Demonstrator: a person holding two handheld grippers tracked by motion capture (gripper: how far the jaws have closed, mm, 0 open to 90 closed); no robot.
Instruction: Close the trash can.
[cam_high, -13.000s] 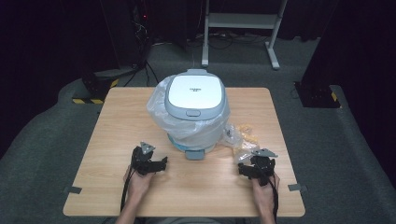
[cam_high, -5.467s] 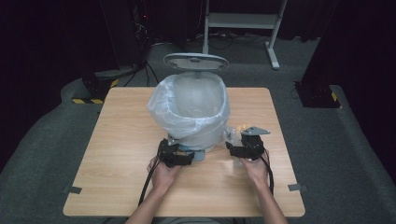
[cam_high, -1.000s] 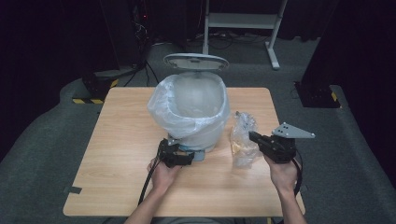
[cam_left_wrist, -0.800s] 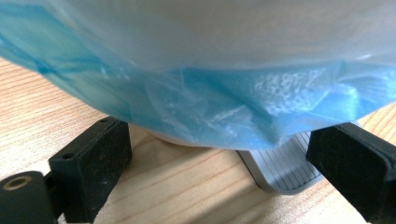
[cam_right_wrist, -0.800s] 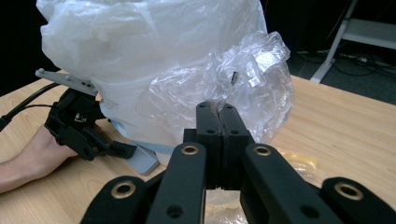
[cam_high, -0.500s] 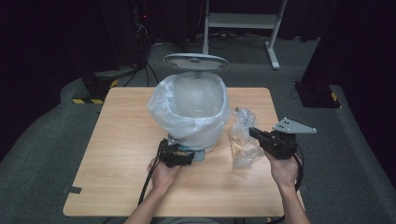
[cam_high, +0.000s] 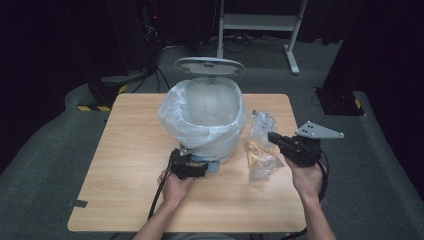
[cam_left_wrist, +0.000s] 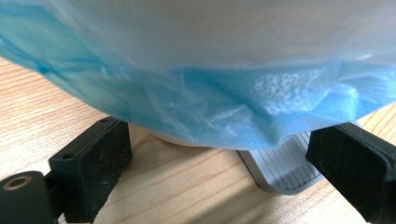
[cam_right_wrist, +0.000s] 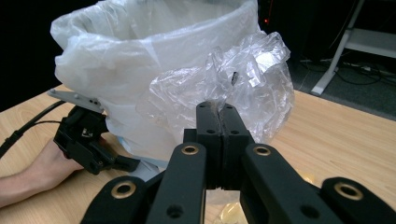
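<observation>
Right gripper view: right tongs (cam_right_wrist: 217, 116) clenched on clear plastic bag (cam_right_wrist: 243, 79); left tongs (cam_left_wrist: 224, 161) spread wide.

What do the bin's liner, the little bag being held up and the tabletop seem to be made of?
The liner looks like thin, milky plastic film: it crumples over the rim. The little bag, pinched in the right gripper, seems clear, glossy plastic, creased, with glints. The tabletop looks like pale wood or wood-grain laminate, matte; which one is unclear.
</observation>
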